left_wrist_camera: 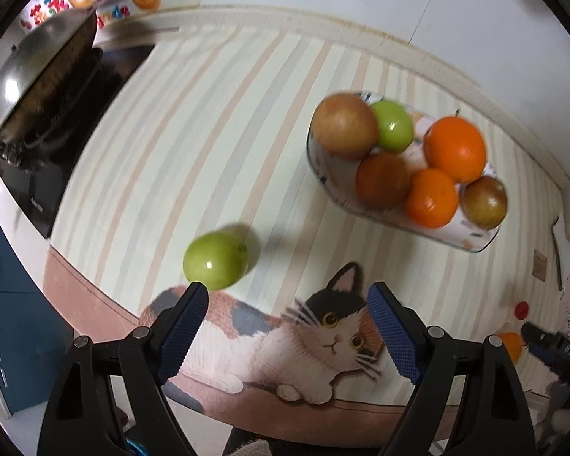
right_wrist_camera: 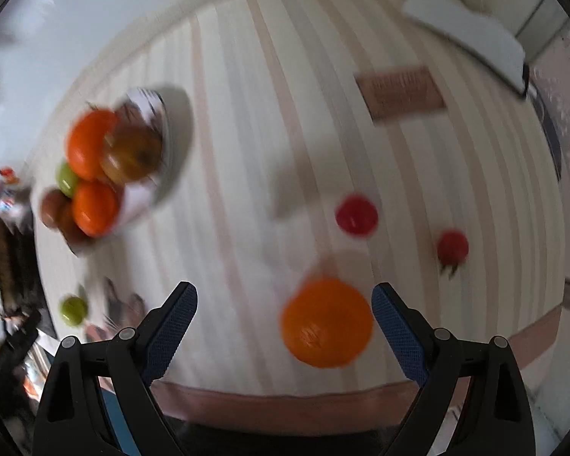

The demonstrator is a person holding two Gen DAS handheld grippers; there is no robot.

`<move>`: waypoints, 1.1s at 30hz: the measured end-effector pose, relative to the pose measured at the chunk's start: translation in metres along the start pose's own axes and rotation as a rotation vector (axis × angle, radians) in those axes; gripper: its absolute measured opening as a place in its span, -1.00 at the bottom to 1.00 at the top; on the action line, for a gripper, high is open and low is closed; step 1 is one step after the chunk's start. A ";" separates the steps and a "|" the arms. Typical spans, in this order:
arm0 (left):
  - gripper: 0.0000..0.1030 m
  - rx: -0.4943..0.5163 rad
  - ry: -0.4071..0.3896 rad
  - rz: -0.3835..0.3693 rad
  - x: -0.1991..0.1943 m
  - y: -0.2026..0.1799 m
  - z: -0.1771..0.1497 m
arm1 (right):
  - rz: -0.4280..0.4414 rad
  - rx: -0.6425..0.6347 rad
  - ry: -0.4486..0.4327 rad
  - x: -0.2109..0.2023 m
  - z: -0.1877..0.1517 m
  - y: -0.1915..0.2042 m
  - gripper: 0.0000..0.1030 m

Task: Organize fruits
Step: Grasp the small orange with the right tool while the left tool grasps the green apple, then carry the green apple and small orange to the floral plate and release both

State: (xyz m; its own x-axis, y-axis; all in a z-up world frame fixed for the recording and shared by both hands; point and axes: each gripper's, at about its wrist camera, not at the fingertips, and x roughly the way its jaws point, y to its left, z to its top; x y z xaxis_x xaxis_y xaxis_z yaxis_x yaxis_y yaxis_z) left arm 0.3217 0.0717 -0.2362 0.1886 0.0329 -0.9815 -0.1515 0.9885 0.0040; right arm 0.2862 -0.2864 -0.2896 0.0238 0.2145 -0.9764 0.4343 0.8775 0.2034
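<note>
A glass bowl (left_wrist_camera: 471,241) on the striped mat holds two oranges, brown fruits and a green apple; it also shows blurred in the right wrist view (right_wrist_camera: 159,114). A loose green apple (left_wrist_camera: 214,260) lies on the mat just beyond the left finger of my open, empty left gripper (left_wrist_camera: 288,294). My right gripper (right_wrist_camera: 284,294) is open and empty; a loose orange (right_wrist_camera: 326,323) lies on the mat between its fingers, nearer the right one. Two small red fruits (right_wrist_camera: 356,216) (right_wrist_camera: 452,247) lie beyond it. The green apple shows far left (right_wrist_camera: 73,309).
A steel wok (left_wrist_camera: 30,72) sits on a black cooktop (left_wrist_camera: 34,190) at the left. The mat has a cat picture (left_wrist_camera: 323,334) near the front edge. A white flat object (right_wrist_camera: 467,30) and a brown label (right_wrist_camera: 399,91) lie at the far right.
</note>
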 end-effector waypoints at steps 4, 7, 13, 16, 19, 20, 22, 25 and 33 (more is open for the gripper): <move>0.67 -0.019 0.040 0.007 0.016 0.010 -0.008 | -0.031 0.031 0.049 0.031 -0.013 -0.013 0.57; 0.67 -0.045 0.057 0.016 0.022 0.022 -0.012 | -0.069 -0.008 0.005 0.038 -0.018 -0.011 0.35; 0.67 -0.108 0.073 0.025 0.026 0.059 -0.016 | -0.061 -0.137 -0.023 0.039 -0.023 0.026 0.34; 0.66 -0.144 0.088 0.008 0.032 0.077 -0.010 | -0.014 -0.214 -0.003 0.045 -0.027 0.061 0.34; 0.66 -0.160 0.106 -0.001 0.042 0.085 0.002 | 0.023 -0.293 0.017 0.055 -0.031 0.098 0.34; 0.66 -0.165 0.113 -0.005 0.046 0.088 0.006 | 0.030 -0.314 0.021 0.058 -0.031 0.109 0.34; 0.66 -0.173 0.125 -0.020 0.053 0.089 0.015 | 0.035 -0.356 0.032 0.065 -0.034 0.131 0.33; 0.66 -0.165 0.173 -0.039 0.072 0.088 0.025 | 0.030 -0.393 0.052 0.075 -0.037 0.153 0.33; 0.12 -0.183 0.176 -0.068 0.096 0.079 0.033 | 0.010 -0.419 0.063 0.085 -0.037 0.172 0.34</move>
State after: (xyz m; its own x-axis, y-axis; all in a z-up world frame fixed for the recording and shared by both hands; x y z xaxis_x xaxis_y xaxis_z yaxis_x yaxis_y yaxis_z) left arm 0.3601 0.1576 -0.3238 0.0352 -0.0743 -0.9966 -0.3198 0.9440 -0.0817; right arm 0.3302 -0.1012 -0.3348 -0.0344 0.2379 -0.9707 0.0308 0.9710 0.2369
